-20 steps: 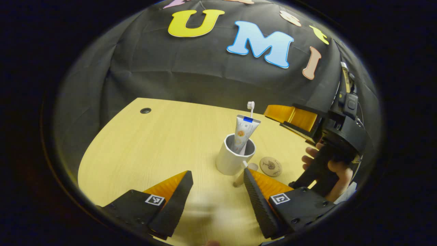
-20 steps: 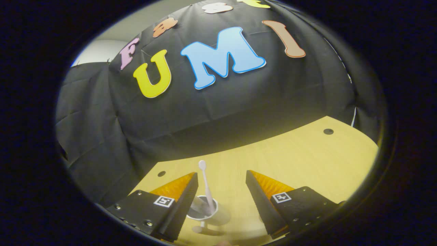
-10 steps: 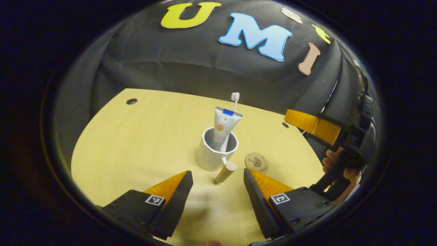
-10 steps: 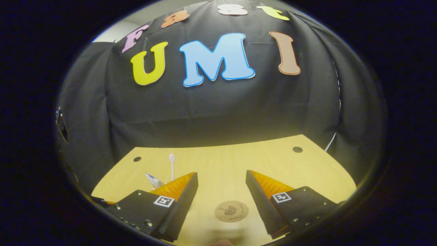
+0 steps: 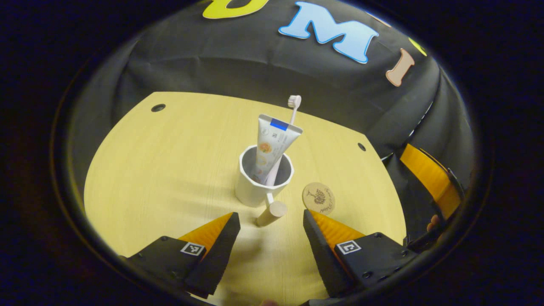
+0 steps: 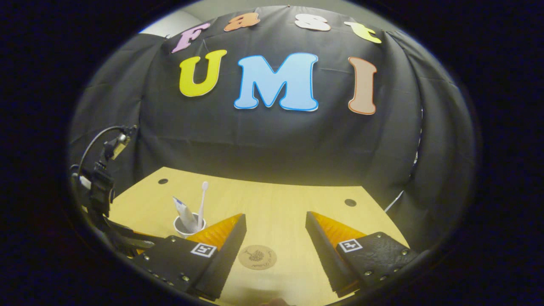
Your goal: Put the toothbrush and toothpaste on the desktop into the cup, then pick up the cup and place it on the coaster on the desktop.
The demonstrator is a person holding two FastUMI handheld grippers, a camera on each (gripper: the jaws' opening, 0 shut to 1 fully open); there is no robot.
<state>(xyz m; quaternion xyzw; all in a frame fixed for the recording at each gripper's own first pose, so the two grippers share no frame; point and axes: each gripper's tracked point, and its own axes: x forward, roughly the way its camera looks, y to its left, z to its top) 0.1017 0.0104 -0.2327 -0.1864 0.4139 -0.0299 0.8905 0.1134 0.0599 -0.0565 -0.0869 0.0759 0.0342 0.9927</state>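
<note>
On the pale wooden desk (image 5: 170, 170) the white cup (image 5: 255, 187) stands upright, holding toothpaste (image 5: 272, 144) and toothbrush (image 5: 293, 108) (bristles up), its wooden handle (image 5: 272, 212) pointing at the left tool (image 5: 270, 225), released. Just right lies the coaster (image 5: 318, 198), bare. The right tool (image 6: 275, 229) hangs released above it.

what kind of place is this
Likely a recording booth staged as a washroom counter: black cloth wall, bare wooden desktop, and a white cup holding a toothbrush and toothpaste beside a coaster.
</note>
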